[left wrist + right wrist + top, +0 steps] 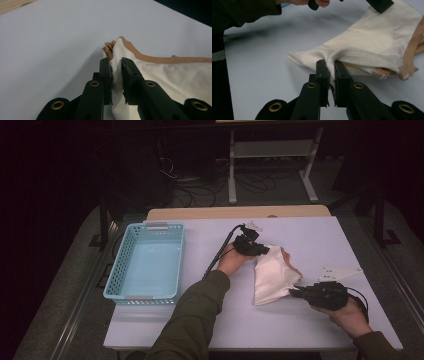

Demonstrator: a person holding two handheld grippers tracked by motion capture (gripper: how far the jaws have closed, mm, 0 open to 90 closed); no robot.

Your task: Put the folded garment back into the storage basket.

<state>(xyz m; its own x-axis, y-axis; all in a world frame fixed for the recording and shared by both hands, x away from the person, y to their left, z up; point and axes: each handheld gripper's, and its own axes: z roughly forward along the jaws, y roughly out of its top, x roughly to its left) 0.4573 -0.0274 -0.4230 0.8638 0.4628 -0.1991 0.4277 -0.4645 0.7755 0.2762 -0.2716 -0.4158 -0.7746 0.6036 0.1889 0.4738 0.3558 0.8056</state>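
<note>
- Pale table (310, 240), high view: cream garment (272, 277) lies right of the blue basket (147, 262), stretched between left gripper (260, 250) at its far end and right gripper (296, 292) at its near edge
- Left gripper view: jaws clamped on the garment's tan-trimmed corner (117, 50)
- Right gripper view: jaws pinch the stitched hem (359, 56); the basket lies nearer the left hand (232, 260)

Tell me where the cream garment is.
High view: the cream garment lies right of centre on the table, pinched between left gripper and right gripper, right of the blue basket.
</note>
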